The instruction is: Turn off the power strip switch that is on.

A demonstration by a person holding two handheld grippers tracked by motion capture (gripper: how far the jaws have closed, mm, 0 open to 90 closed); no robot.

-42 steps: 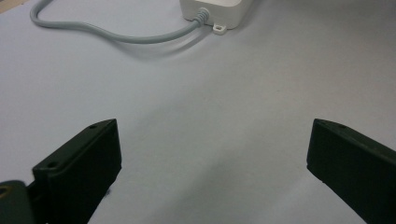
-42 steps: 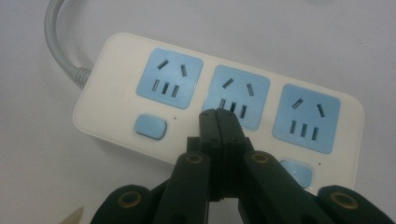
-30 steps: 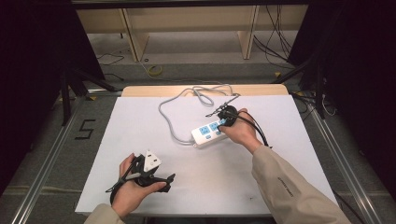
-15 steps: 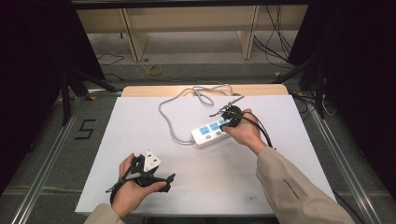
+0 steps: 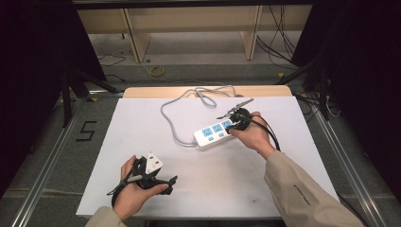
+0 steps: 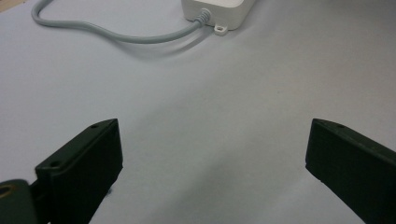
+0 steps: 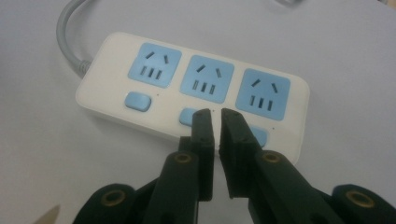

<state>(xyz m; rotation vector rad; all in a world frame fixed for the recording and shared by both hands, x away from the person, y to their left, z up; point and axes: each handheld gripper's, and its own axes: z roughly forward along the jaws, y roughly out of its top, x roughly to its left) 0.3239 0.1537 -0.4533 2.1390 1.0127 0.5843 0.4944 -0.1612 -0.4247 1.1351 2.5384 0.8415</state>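
Black jaws of the left gripper (image 5: 161,181) stand wide and empty at the near edge of the white table (image 5: 142,118). Farther off, the right gripper (image 7: 215,114), jaws just parting to a slit and empty, hovers over the power strip (image 7: 196,95) mid-table; switch-pressing seems in hand, and the middle blue button (image 7: 187,115) calls for a careful downward press.

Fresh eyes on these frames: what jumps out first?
The white power strip with three blue sockets, lying mid-table on the white sheet, its grey cable looping toward the far edge. The right tongs hover over its row of blue switches, jaws nearly together with a thin gap and nothing between them; they have just been opening slightly. The left tongs rest wide open near the table's front left corner, pointing at the strip's cable end.
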